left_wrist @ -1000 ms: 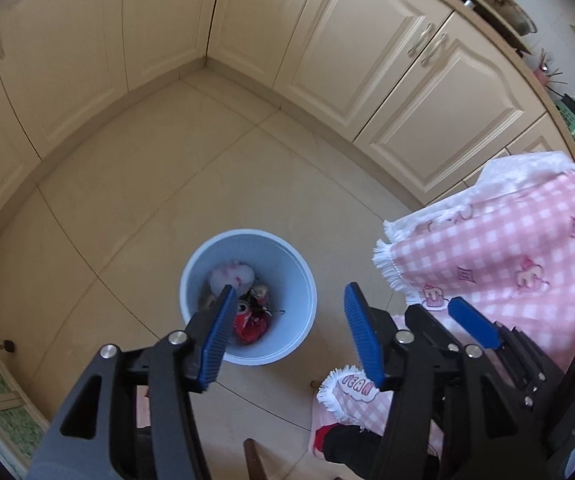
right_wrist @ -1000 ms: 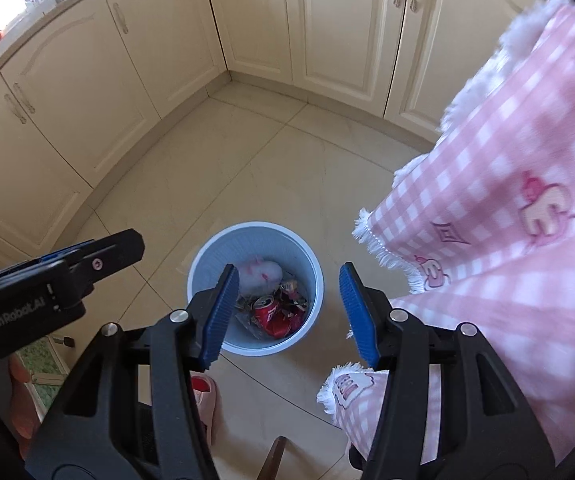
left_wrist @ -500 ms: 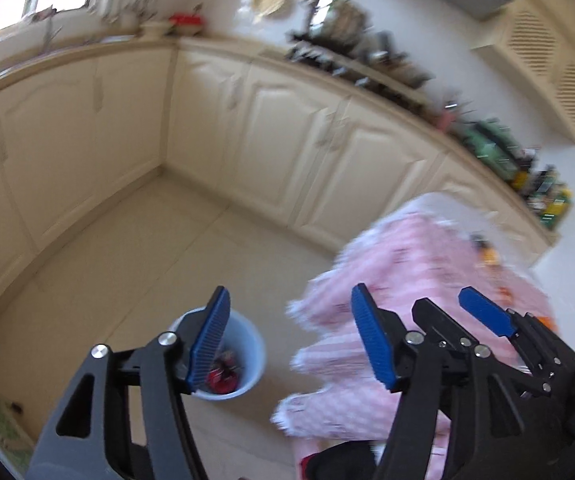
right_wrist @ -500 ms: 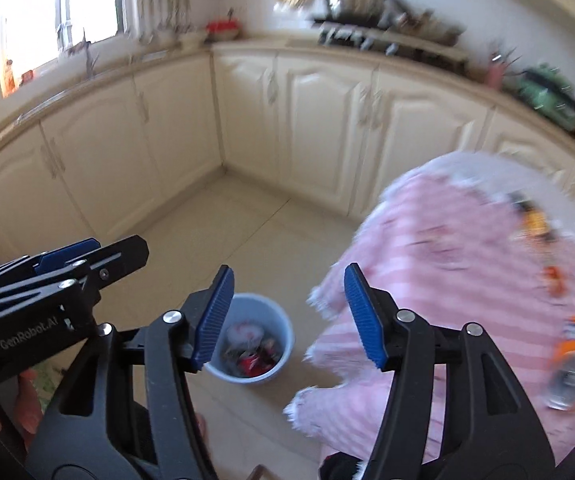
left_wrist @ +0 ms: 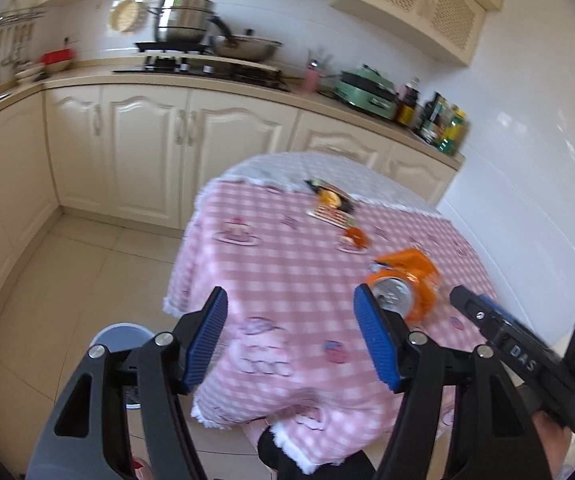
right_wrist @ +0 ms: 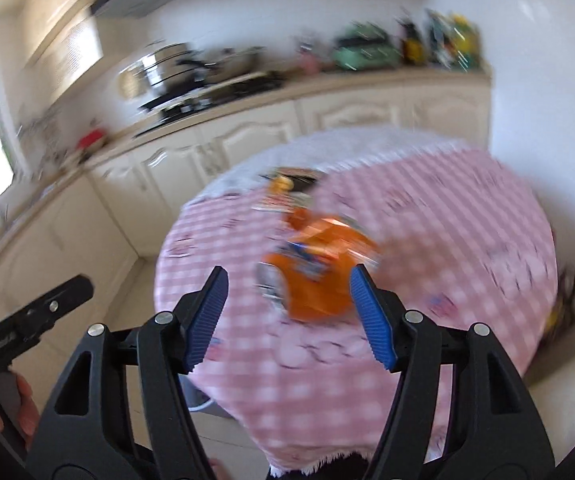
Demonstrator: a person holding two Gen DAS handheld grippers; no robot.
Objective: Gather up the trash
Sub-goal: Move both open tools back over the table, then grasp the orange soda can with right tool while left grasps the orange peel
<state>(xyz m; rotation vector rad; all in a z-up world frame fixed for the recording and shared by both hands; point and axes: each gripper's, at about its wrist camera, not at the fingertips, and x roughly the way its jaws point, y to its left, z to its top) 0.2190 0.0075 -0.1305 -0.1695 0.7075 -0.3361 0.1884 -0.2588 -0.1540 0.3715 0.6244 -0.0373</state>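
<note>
An orange drink can [left_wrist: 401, 286] lies on its side on the pink checked tablecloth [left_wrist: 287, 272]; it also shows blurred in the right wrist view [right_wrist: 315, 276]. Farther back lie a small orange scrap [left_wrist: 354, 236] and a dark-and-orange wrapper [left_wrist: 329, 202]. My left gripper [left_wrist: 289, 338] is open and empty, above the table's near edge. My right gripper [right_wrist: 287, 318] is open and empty, with the can just beyond its jaws. The blue trash bin [left_wrist: 117, 334] stands on the floor at lower left, mostly hidden behind my left fingers.
Cream kitchen cabinets [left_wrist: 147, 148] run along the back with a stove, pots [left_wrist: 185, 20] and bottles [left_wrist: 443, 122] on the counter. A white wall [left_wrist: 527, 160] is close on the table's right. Tiled floor [left_wrist: 67, 280] lies left of the table.
Both grippers have swung up from over the bin toward the tabletop. The can and wrappers have come into view. Both stay open and empty.
</note>
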